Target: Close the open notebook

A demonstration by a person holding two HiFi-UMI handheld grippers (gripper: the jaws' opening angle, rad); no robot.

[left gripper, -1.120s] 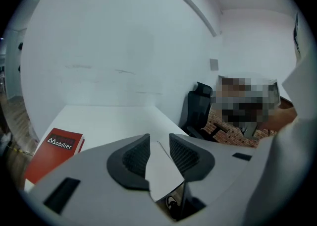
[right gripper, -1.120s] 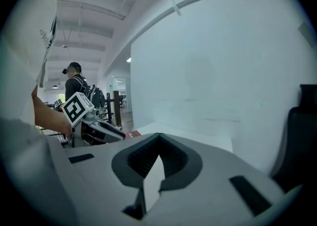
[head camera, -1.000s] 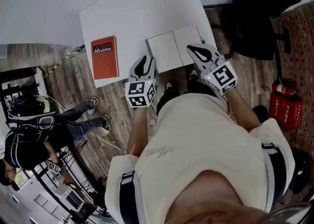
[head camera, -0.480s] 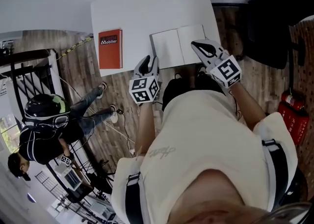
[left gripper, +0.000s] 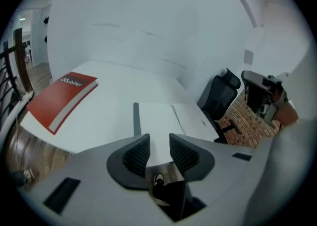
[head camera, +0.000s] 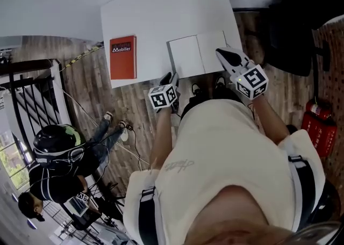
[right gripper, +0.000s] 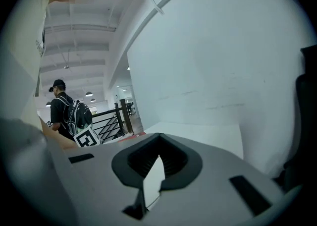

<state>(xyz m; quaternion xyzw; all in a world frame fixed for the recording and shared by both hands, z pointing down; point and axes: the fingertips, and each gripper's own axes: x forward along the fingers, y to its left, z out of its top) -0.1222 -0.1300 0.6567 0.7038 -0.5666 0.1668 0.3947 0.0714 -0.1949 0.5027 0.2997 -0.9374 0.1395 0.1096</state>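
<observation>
The open notebook (head camera: 196, 55) lies flat near the front edge of the white table (head camera: 161, 18), both blank pages facing up. It also shows in the left gripper view as the notebook (left gripper: 163, 116) just beyond the jaws. My left gripper (head camera: 171, 79) hangs at the table's front edge below the left page, open with nothing between its pads (left gripper: 159, 143). My right gripper (head camera: 222, 53) sits over the right page's outer edge. Its fingertips (right gripper: 159, 140) meet, shut, and I see nothing clamped between them.
A red book (head camera: 123, 57) lies on the table to the notebook's left. A black office chair (head camera: 301, 23) stands to the right and a red fire extinguisher (head camera: 317, 125) is on the floor. A person with a backpack (head camera: 56, 155) stands by the railing at lower left.
My left gripper has dropped lower and closer to the table's front edge, rolling as it went. The right gripper has stayed at the notebook's right page. The notebook is still open.
</observation>
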